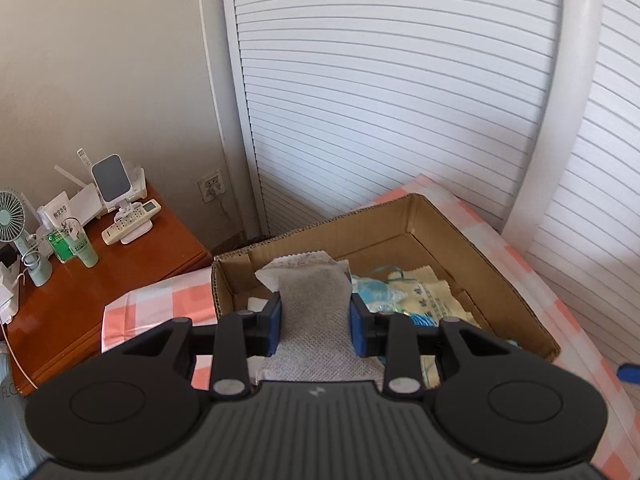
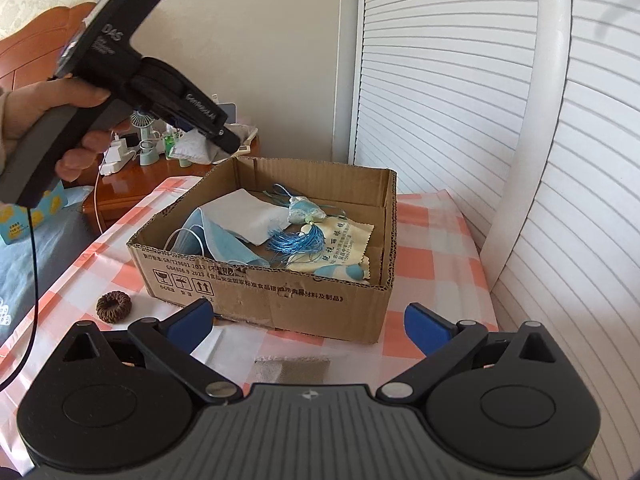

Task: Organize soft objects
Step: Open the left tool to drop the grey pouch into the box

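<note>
Pads of your left gripper (image 1: pixel 316 322) press on a grey-white non-woven pouch (image 1: pixel 310 304), pinched at its waist in the lower middle of the left wrist frame, its crimped top edge fanning out above the jaws. It hangs above the near-left part of the cardboard box (image 1: pixel 516 304), so it looks ready to be dropped in but is not yet released.

In the right wrist view your right gripper (image 2: pixel 310 322) stands with its jaws spread wide and nothing between them. Just below them, at the bottom centre of the frame, a second grey pouch (image 2: pixel 294 370) lies flat on the pink-and-white checked cloth (image 2: pixel 436 248), in front of the box and apart from it.

Inside the box you already have a blue face mask (image 2: pixel 224 242), a white pad (image 2: pixel 248 214), a blue tasselled sachet (image 2: pixel 302 216) and a pale yellow printed lens cloth (image 2: pixel 344 246), with a small blue-and-white striped piece at the near wall.

Outside it, a brown hair scrunchie (image 2: pixel 113 306) rests on the cloth at the lower left, near the box's corner.

By my reading you are well past halfway: one pouch to let go, then the flat pouch and the scrunchie to collect. The wooden nightstand (image 1: pixel 120 276) at the left carries a fan, tubes and a remote, which seem no part of this job.
</note>
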`<move>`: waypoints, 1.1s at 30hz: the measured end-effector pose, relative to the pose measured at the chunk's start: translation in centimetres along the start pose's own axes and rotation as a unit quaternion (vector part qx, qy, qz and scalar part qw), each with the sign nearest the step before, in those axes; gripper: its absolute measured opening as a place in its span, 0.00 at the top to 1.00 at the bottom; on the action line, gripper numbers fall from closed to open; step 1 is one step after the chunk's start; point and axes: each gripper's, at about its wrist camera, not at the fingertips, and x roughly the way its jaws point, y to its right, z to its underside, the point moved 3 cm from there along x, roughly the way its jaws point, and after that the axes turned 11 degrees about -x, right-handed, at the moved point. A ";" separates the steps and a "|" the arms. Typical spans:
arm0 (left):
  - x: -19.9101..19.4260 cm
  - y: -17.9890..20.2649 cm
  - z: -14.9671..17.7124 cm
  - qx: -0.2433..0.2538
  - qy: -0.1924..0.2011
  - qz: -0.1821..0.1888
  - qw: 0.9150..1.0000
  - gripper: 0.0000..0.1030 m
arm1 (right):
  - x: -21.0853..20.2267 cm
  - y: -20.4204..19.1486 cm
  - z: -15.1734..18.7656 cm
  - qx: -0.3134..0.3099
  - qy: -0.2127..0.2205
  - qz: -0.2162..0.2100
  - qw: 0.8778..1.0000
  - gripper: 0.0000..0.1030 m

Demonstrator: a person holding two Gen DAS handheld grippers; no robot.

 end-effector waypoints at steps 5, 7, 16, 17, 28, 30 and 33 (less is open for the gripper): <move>2.0 -0.3 -1.8 -0.006 0.024 -0.021 0.999 0.03 | 0.0 0.8 0.3 0.015 -0.001 0.004 1.000 0.00; 1.6 -0.5 -1.7 -0.020 0.035 -0.021 0.999 0.03 | -0.3 0.8 0.5 0.017 0.003 -0.001 1.000 0.00; -1.2 -0.5 0.4 -0.009 0.026 -0.022 0.999 0.03 | -1.0 -0.3 0.4 0.013 0.007 -0.005 1.000 0.00; -1.7 -0.5 0.8 -0.007 0.026 -0.023 0.999 0.03 | -1.3 -0.4 0.4 0.012 0.009 -0.005 1.000 0.00; -8.2 -0.7 6.9 -0.002 0.048 -0.008 0.999 0.02 | -3.1 -1.8 0.9 0.002 0.020 -0.012 1.000 0.00; -9.1 -0.5 8.4 -0.003 0.051 -0.012 0.999 0.02 | -3.2 -2.1 1.1 0.000 0.019 -0.011 1.000 0.00; -10.6 -0.3 10.8 -0.010 0.063 -0.019 0.998 0.02 | -3.6 -2.1 1.2 0.001 0.027 -0.014 1.000 0.00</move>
